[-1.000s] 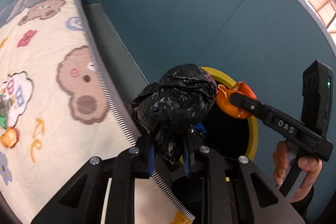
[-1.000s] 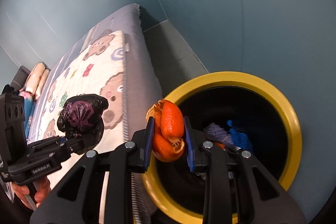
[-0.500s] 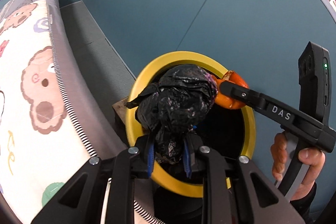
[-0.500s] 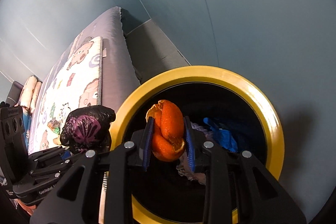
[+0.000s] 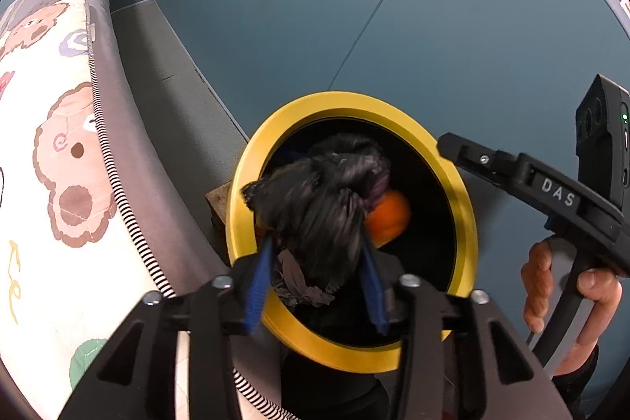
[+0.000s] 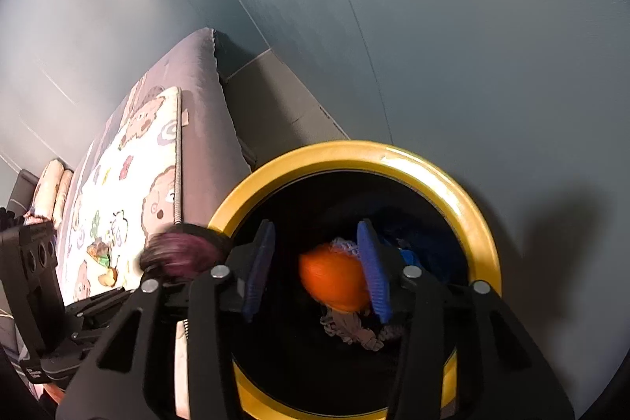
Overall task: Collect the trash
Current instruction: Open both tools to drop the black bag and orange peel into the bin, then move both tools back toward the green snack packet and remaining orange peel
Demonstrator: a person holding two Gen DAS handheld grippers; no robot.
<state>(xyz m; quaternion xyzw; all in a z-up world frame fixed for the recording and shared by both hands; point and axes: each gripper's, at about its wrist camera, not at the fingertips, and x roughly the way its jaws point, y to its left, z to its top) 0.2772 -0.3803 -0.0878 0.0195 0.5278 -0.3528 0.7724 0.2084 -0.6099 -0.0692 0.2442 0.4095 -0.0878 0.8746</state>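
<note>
Teal walls behind, I have both grippers over the yellow-rimmed bin [image 6: 464, 184], my left gripper [image 5: 317, 282] and right gripper [image 6: 317, 278] spread apart, releasing the black bag wad [image 5: 319, 207] and orange peel [image 6: 334, 282]; next I pull clear.

Setting: a home bedroom, likely a child's. Evidence: a bed [image 5: 130, 160] with a grey fitted mattress cover, overlaid by a quilted mat [image 5: 47, 152] printed with cartoon bears; pillows [image 6: 53, 189] at its far end; plain teal walls [image 5: 315, 6]; a yellow-rimmed trash bin [image 5: 453, 160] standing on the floor beside the bed.
</note>
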